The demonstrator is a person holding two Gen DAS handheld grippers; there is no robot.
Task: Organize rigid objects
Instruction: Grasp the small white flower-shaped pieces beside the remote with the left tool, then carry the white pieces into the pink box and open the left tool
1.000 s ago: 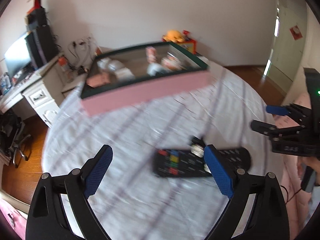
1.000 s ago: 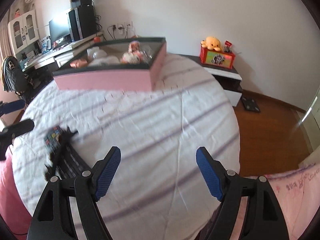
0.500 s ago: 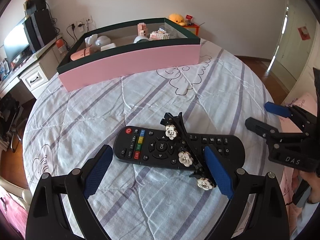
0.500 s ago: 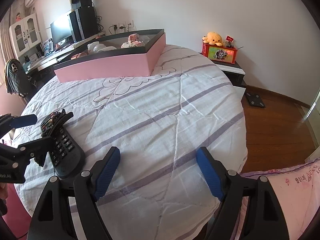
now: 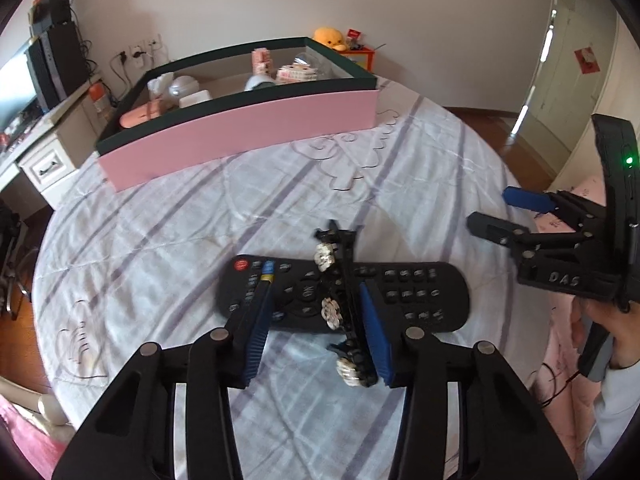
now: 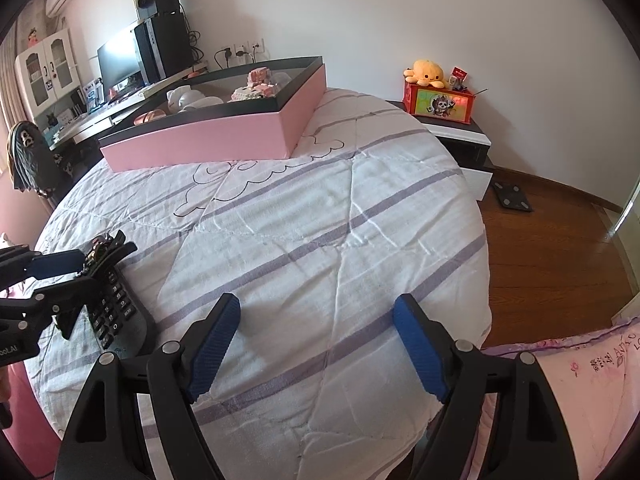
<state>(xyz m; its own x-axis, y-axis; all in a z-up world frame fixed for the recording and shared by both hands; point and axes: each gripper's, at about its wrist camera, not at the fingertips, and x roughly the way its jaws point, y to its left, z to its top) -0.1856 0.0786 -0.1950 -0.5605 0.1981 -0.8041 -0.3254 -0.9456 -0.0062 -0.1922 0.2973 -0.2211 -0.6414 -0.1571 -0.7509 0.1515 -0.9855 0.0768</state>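
Observation:
A black remote control (image 5: 416, 292) lies on the striped bedspread, with a black hair clip with white flowers (image 5: 340, 300) lying across it. My left gripper (image 5: 314, 308) is low over both, its fingers narrowed around the clip and the remote's middle; the right pad touches the clip, the left pad is a little off it. The remote also shows in the right wrist view (image 6: 116, 304), with the clip (image 6: 100, 252) between the left gripper's fingers. My right gripper (image 6: 316, 344) is open and empty above bare bedspread. It shows at the right in the left wrist view (image 5: 504, 212).
A pink box with a dark rim (image 5: 240, 128) holding several small items sits at the far side of the bed (image 6: 320, 208). A desk with a monitor (image 6: 120, 60) stands behind it. A nightstand with a colourful box and yellow plush (image 6: 436, 96) is at the right.
My left gripper has dropped toward the remote and its fingers have closed in from wide open to around the hair clip. The right gripper has stayed open and barely moved.

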